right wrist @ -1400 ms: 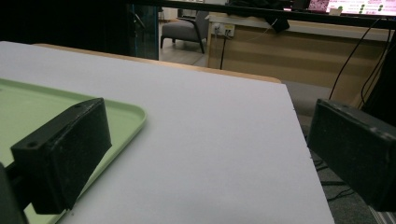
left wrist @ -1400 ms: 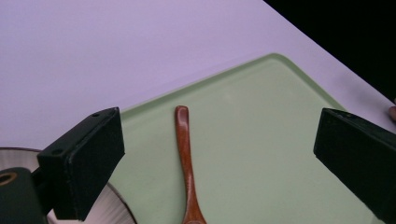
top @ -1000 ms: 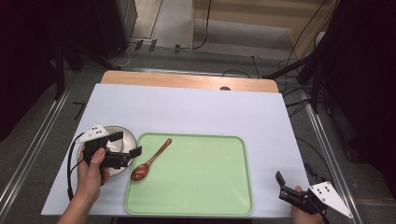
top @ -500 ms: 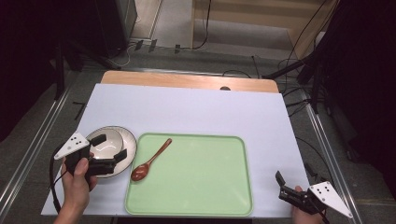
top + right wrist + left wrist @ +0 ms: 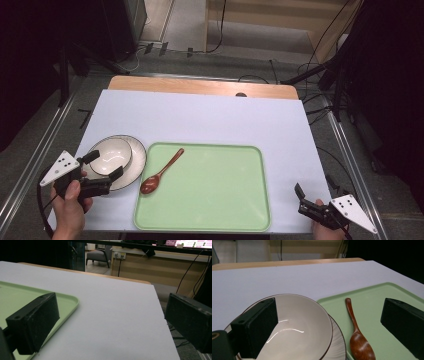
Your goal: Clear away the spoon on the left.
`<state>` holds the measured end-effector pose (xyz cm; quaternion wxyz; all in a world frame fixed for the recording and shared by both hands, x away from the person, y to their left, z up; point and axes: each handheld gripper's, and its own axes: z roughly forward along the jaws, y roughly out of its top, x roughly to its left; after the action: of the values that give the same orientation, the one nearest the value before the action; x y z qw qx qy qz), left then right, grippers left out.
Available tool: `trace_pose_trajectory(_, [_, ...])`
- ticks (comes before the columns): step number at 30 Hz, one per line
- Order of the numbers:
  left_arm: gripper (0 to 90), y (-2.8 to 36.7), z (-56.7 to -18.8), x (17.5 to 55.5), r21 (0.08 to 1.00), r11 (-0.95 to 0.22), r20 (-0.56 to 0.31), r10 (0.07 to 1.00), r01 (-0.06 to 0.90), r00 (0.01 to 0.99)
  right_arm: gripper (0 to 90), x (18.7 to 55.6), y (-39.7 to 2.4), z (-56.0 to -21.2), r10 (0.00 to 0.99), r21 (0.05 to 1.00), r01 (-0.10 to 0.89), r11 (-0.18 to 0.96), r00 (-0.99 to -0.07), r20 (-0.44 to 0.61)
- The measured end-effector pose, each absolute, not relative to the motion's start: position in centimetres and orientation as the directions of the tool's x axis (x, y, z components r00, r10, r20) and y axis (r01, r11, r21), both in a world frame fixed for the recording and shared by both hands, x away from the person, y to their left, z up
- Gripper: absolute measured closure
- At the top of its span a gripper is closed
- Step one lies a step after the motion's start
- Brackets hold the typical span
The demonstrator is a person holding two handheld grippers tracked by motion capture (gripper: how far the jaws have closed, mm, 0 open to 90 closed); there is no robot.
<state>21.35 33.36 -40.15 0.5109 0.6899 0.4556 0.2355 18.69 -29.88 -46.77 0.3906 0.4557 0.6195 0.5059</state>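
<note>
A cream bowl (image 5: 111, 156) sits in a white plate (image 5: 137, 161) at the near left of the table. A brown wooden spoon (image 5: 161, 172) lies on the left part of a green tray (image 5: 215, 190). My left gripper (image 5: 107, 164) is open at the bowl's near-left side, holding nothing. In the left gripper view one jaw stands over the bowl (image 5: 299, 322) and the other over the tray (image 5: 377, 300), with the spoon (image 5: 355, 332) between them. My right gripper (image 5: 301, 200) is open and empty at the near right corner, just right of the tray (image 5: 17, 295).
A white sheet (image 5: 210, 120) covers the table, with a wooden strip (image 5: 200, 87) along the far edge. Metal rails run along both sides, and cables lie on the floor behind and to the right.
My left gripper has drawn back left and toward the near edge, uncovering the bowl and plate. The spoon, tray and right gripper have not moved.
</note>
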Motion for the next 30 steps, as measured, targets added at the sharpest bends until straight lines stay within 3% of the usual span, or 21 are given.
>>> trace_pose_trajectory(30, [0.6, 38.4, -41.6, 16.4, 0.956, -0.004, -0.107, 0.926, 0.294, 0.361, 0.1, 18.6, -30.1, -46.6, 0.96, 0.985, 0.159, 0.064, -0.278, -0.017])
